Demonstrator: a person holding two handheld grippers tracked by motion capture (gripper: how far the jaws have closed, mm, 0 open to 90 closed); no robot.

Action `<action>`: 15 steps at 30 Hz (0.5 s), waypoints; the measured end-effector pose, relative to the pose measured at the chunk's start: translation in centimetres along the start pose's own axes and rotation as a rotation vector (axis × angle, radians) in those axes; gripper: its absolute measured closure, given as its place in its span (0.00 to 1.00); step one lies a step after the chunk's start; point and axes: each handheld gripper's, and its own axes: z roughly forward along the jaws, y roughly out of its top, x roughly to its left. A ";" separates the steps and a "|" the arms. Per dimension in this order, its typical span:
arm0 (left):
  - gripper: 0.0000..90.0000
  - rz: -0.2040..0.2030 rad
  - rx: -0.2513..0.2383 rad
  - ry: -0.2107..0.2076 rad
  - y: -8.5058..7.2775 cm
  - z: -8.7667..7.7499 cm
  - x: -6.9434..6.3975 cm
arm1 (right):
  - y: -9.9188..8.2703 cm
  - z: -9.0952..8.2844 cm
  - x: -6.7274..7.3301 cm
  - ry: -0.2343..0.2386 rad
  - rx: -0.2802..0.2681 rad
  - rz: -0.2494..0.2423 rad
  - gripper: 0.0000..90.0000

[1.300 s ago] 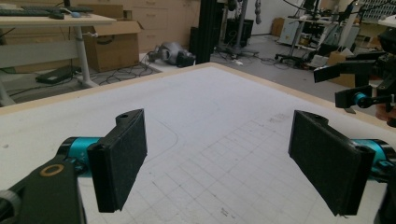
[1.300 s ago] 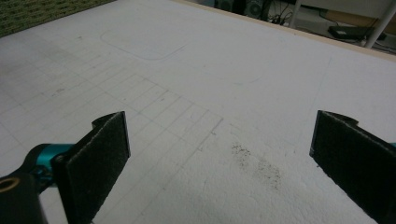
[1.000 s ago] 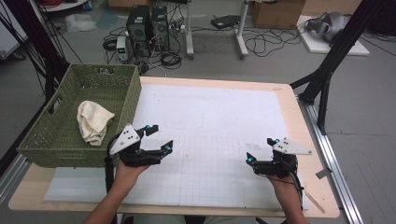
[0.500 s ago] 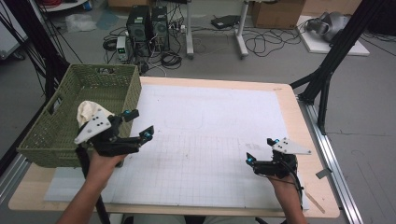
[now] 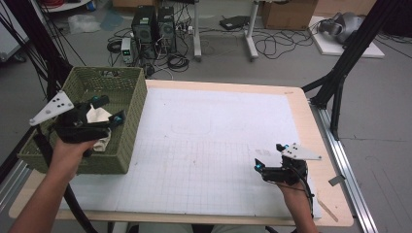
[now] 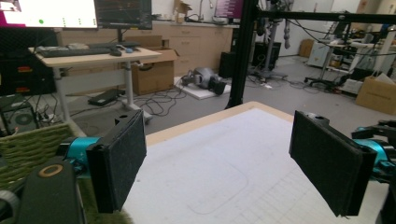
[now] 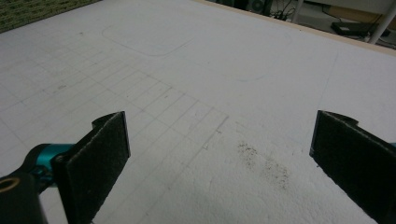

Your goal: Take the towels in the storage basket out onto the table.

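A woven green basket, coarse and matt like wicker, holds a soft, crumpled cream cloth. The table shows a pale, smooth wooden edge under a matt white gridded sheet, grainy close up. The left gripper and right gripper carry rough black foam-like pads, glossy teal metal fittings and matt black bodies.

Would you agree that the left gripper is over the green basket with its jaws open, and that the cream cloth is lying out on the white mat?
Not quite: the cream cloth lies inside the green basket, not on the white mat, as the high view shows. The rest holds: the left gripper is over the basket with its jaws open.
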 end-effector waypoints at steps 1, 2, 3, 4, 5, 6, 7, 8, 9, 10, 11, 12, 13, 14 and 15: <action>0.21 -0.003 0.004 0.007 0.1 0.0 0.4 | 0.0 0.0 0.0 0.000 0.004 0.003 0.04; 0.21 -0.003 0.011 0.018 0.2 0.0 1.0 | 0.0 0.0 -0.1 -0.001 0.002 -0.003 0.04; 0.21 -0.002 0.022 0.030 0.2 -0.1 1.6 | 0.0 0.0 0.0 -0.002 0.003 -0.002 0.04; 0.21 -0.002 0.034 0.042 0.2 -0.1 2.1 | 0.0 0.0 0.0 -0.002 0.005 -0.001 0.04; 0.22 -0.006 0.040 0.052 0.2 -0.1 2.7 | 0.0 0.0 0.0 0.000 0.007 -0.001 0.04; 0.22 -0.011 0.046 0.056 0.1 -0.1 3.2 | 0.0 0.0 0.0 -0.001 0.008 0.001 0.04; 0.22 -0.018 0.050 0.066 -0.1 -0.2 3.7 | 0.0 0.1 0.0 -0.002 0.008 0.000 0.04; 0.22 -0.021 0.060 0.080 -0.2 -0.2 4.2 | -0.1 0.1 0.0 -0.005 0.011 -0.003 0.04; 0.23 -0.021 0.073 0.088 -0.4 -0.1 4.7 | -0.1 0.1 0.0 -0.006 0.009 0.001 0.04; 0.23 -0.023 0.086 0.093 -0.5 -0.1 5.1 | -0.1 0.2 0.0 -0.005 0.014 0.000 0.04; 0.24 -0.026 0.096 0.095 -0.7 -0.1 5.5 | -0.2 0.2 0.0 -0.004 0.017 -0.001 0.04; 0.25 -0.028 0.108 0.104 -0.8 0.0 5.9 | -0.2 0.3 0.1 -0.003 0.020 0.003 0.04; 0.25 -0.032 0.120 0.110 -1.0 0.1 6.3 | -0.2 0.3 0.1 -0.003 0.023 -0.004 0.04; 0.26 -0.033 0.132 0.118 -1.3 0.2 6.8 | -0.2 0.3 0.1 -0.005 0.021 -0.006 0.04; 0.28 -0.035 0.146 0.129 -1.5 0.2 7.2 | -0.2 0.3 0.1 -0.005 0.022 -0.006 0.04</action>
